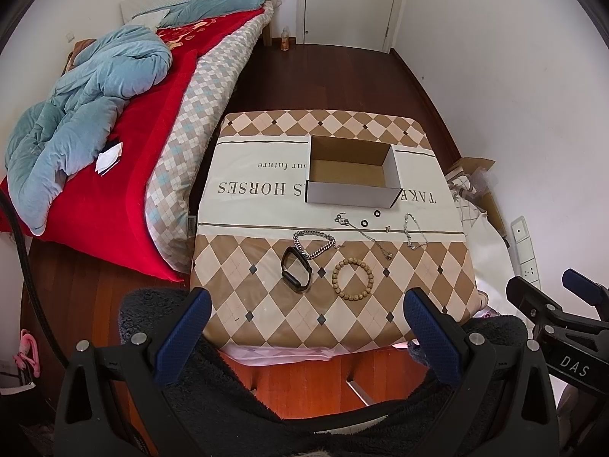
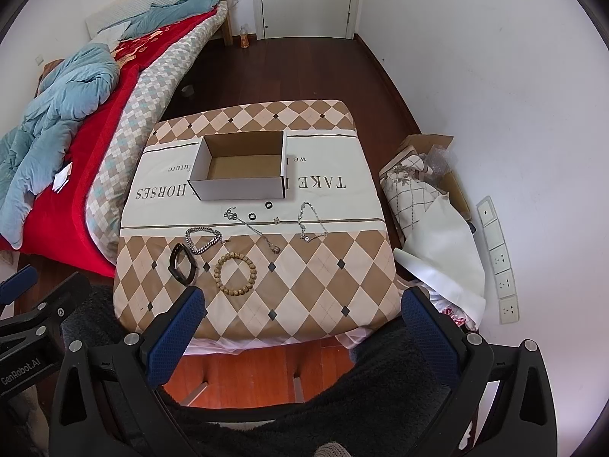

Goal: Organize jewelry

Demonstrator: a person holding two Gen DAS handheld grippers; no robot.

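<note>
An open, empty cardboard box stands at the far middle of the cloth-covered table. In front of it lie a black band, a wooden bead bracelet, a silver chain bracelet, thin necklaces and two small black rings. My left gripper and right gripper are open and empty, held back from the table's near edge.
A bed with a red blanket and blue quilt runs along the left. Bags and a cardboard box lie on the floor by the right wall, next to a power strip. A closed door is at the far end.
</note>
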